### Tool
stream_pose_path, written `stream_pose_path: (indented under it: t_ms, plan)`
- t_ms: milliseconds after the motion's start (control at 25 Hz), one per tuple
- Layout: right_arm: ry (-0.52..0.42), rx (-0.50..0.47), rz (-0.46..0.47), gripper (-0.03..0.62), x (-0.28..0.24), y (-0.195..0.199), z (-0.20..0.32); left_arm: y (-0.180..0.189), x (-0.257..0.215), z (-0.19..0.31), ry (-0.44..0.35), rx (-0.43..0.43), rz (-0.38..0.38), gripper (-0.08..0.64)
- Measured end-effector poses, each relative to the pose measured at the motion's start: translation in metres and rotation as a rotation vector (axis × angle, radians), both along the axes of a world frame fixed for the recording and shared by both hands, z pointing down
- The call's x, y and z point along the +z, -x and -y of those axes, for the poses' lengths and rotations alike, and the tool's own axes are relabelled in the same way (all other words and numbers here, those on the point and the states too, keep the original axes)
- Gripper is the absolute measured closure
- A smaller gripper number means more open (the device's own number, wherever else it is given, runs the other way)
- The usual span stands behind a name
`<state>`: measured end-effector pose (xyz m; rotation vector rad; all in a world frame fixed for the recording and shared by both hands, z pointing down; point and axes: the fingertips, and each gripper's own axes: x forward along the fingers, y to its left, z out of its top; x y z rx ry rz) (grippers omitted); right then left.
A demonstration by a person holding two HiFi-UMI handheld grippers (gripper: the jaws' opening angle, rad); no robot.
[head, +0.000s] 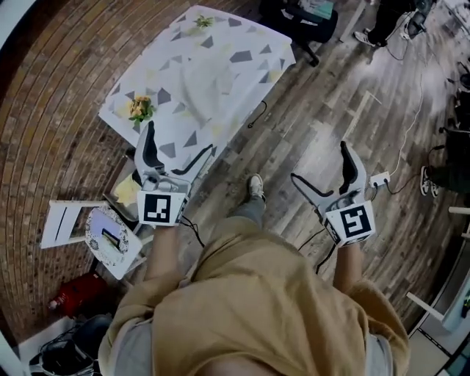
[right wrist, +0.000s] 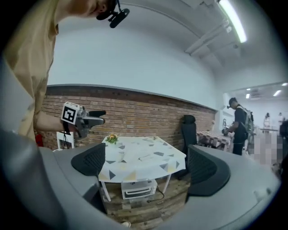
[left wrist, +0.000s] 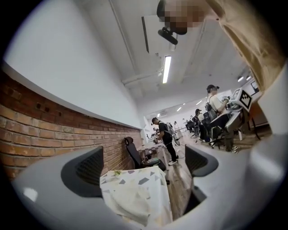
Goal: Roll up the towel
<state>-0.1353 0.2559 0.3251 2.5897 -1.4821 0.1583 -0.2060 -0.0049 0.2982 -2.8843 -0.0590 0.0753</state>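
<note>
A pale towel [head: 202, 82] lies loosely spread on the middle of a table [head: 253, 37] covered with a triangle-patterned cloth; it also shows as a pale heap [left wrist: 131, 197] in the left gripper view and a flat patch [right wrist: 135, 157] in the right gripper view. My left gripper [head: 176, 147] hangs open at the table's near corner, nothing between its jaws [left wrist: 141, 166]. My right gripper [head: 319, 165] is open over the wooden floor, well to the right of the table, and empty [right wrist: 147, 164]. Each gripper view catches the other: the left gripper [right wrist: 85, 120], the right gripper [left wrist: 240, 99].
A small bunch of flowers [head: 141, 109] stands on the table's left edge. A white appliance [right wrist: 138, 187] sits under the table, with a cable [head: 257, 114] on the floor. A black office chair [head: 302, 22] is beyond the table. White stool [head: 110, 239] at left. People stand far off.
</note>
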Motion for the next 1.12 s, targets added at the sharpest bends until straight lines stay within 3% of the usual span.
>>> stream_pose_path:
  t_ms: [240, 400, 520, 720, 920, 1120]
  plan:
    - [-0.02, -0.09, -0.006, 0.051, -0.024, -0.106, 0.065, -0.113, -0.013, 0.039, -0.015, -0.011, 0.016, -0.035]
    - [-0.047, -0.096, 0.004, 0.051, -0.026, -0.152, 0.081, -0.143, -0.021, 0.043, -0.026, -0.018, 0.041, -0.035]
    - [-0.064, -0.138, 0.033, 0.051, -0.02, -0.174, 0.103, -0.149, -0.025, 0.058, -0.022, -0.069, 0.051, -0.035]
    - [-0.055, -0.328, 0.044, 0.051, -0.016, -0.198, 0.16, -0.139, -0.023, 0.083, -0.018, -0.224, 0.075, -0.034]
    - [-0.05, -0.557, 0.042, 0.052, -0.013, -0.23, 0.225, -0.12, -0.003, 0.113, 0.021, -0.457, 0.104, -0.034]
    - [0.012, -0.779, 0.021, 0.052, -0.011, -0.277, 0.253, -0.158, -0.009, 0.108, 0.045, -0.648, 0.059, -0.034]
